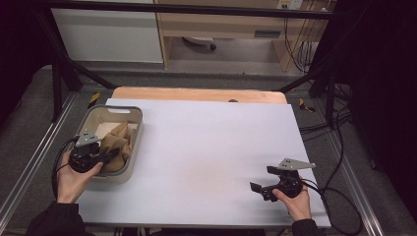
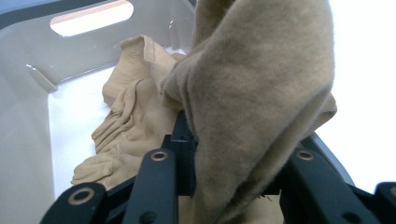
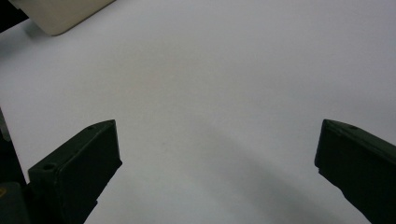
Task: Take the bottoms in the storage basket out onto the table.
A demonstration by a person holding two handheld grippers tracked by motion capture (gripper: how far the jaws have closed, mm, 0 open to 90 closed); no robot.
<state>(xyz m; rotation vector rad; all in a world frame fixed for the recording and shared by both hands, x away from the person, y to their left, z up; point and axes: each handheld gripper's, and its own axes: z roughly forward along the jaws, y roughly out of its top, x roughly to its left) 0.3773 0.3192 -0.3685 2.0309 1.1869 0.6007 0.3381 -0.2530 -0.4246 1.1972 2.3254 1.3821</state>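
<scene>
A tan cloth point(image 1: 118, 142) lies bunched in a grey-rimmed bin point(image 1: 113, 108) at the table's left. My left gripper point(image 1: 114, 153) reaches into the bin from its near side and is shut on a fold of that tan cloth point(image 2: 252, 93), which drapes over the jaws in the left gripper view. More of the cloth spreads over the bin's white floor point(image 2: 74, 112). My right gripper point(image 1: 260, 184) hovers low over the white table point(image 1: 206, 142) near the front right. It is open with nothing between its jaws. Its fingers point(image 3: 79, 163) stand wide apart in the right gripper view.
The bin's corner point(image 3: 56, 14) shows at the top left of the right gripper view. Cables point(image 1: 339, 162) trail off the table's right side. A wooden strip point(image 1: 196, 93) runs along the far edge, with shelving and floor beyond.
</scene>
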